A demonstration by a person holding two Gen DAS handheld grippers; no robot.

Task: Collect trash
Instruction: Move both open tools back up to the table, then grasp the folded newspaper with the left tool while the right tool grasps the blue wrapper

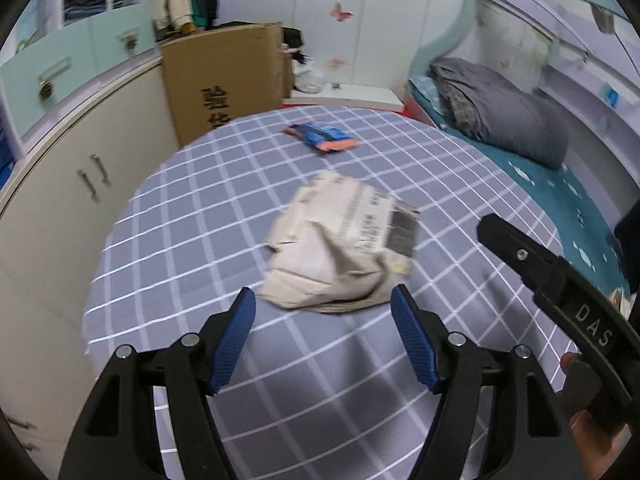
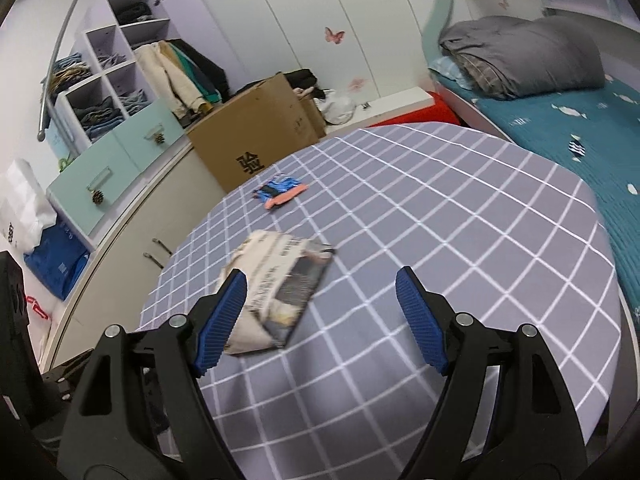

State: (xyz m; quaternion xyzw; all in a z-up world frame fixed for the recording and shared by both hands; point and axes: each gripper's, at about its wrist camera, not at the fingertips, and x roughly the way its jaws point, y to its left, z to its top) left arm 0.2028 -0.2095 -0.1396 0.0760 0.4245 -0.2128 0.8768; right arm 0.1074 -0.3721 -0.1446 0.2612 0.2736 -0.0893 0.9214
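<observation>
Left wrist view: the left tongs (image 1: 323,298) are spread wide and pinch nothing, their blue pads (image 1: 234,340) low over the checked bench (image 1: 180,264). Just past the tips, roughly centred between them, lies the crumpled paper packet (image 1: 340,248), flat on the cloth; its long axis runs from near the tips away and slightly right, with the printed dark end on the far right. Motion blur smears the print, so the text cannot be read. Farther along sits a small blue-and-orange wrapper (image 1: 320,138), its long axis running left to right, well apart from the packet. The black body of the right tongs cuts in at the right edge.

In the right wrist view, the right tongs (image 2: 322,284) are also spread and empty. The crumpled paper packet (image 2: 278,292) lies beside the left pad, which hides its near left corner. The blue-and-orange wrapper (image 2: 282,192) rests near the bench's far left edge, with a cardboard box (image 2: 256,132) beyond it and a bed (image 2: 580,128) to the right.
</observation>
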